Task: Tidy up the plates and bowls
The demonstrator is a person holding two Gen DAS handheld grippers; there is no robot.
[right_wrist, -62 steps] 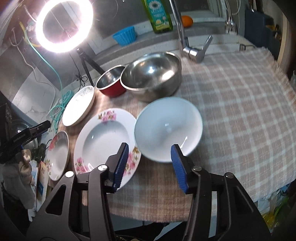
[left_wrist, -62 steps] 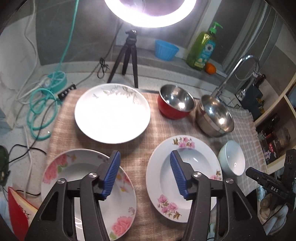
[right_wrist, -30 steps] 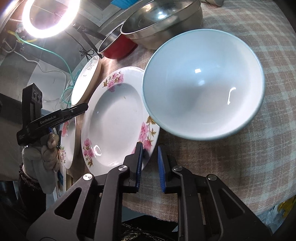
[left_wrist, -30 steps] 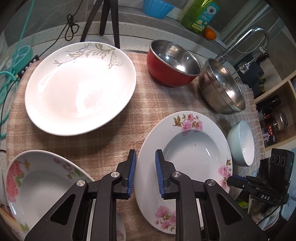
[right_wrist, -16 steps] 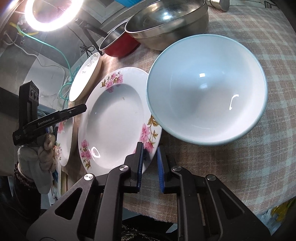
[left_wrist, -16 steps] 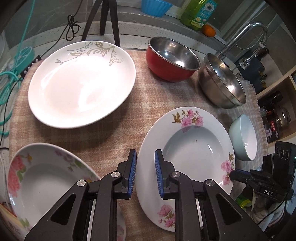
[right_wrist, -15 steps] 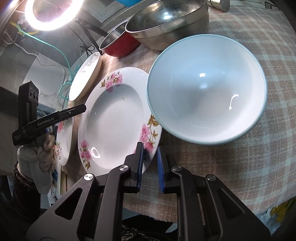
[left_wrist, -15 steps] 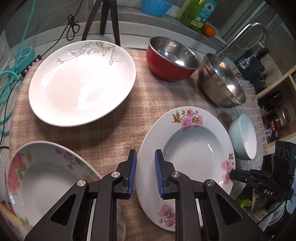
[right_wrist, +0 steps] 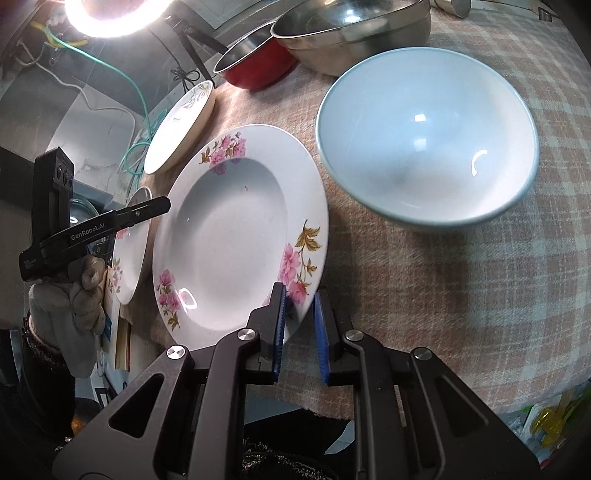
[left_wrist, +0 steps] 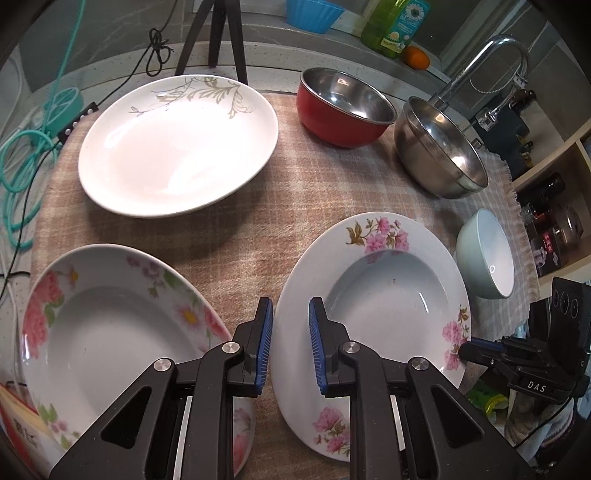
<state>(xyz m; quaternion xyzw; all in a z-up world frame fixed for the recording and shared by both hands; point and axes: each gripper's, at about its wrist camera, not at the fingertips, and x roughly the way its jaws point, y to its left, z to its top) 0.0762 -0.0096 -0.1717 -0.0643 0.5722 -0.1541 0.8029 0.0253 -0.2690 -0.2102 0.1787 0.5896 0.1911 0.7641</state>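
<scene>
A pink-flowered deep plate [left_wrist: 373, 284] lies on the checked cloth, and both grippers grip its rim. My left gripper [left_wrist: 290, 325] is shut on its left rim. My right gripper [right_wrist: 299, 306] is shut on its near rim [right_wrist: 236, 236]. A second flowered plate [left_wrist: 110, 332] lies at the lower left. A large white plate with a leaf pattern [left_wrist: 177, 144] lies behind. A pale blue bowl [right_wrist: 424, 147] stands right of the held plate. A red bowl [left_wrist: 343, 107] and a steel bowl [left_wrist: 439, 147] stand at the back.
A tripod [left_wrist: 218, 33], cables [left_wrist: 22, 155], a blue cup [left_wrist: 314, 13], a soap bottle [left_wrist: 395, 26] and a tap [left_wrist: 476, 70] stand along the back. Shelves with jars [left_wrist: 550, 221] are at the right. The cloth's front edge [right_wrist: 369, 398] overhangs the counter.
Both grippers were open and apart from the plate 2 seconds ago. They moved in and shut on opposite rims of the pink-flowered plate. In the last half second the views shifted only slightly.
</scene>
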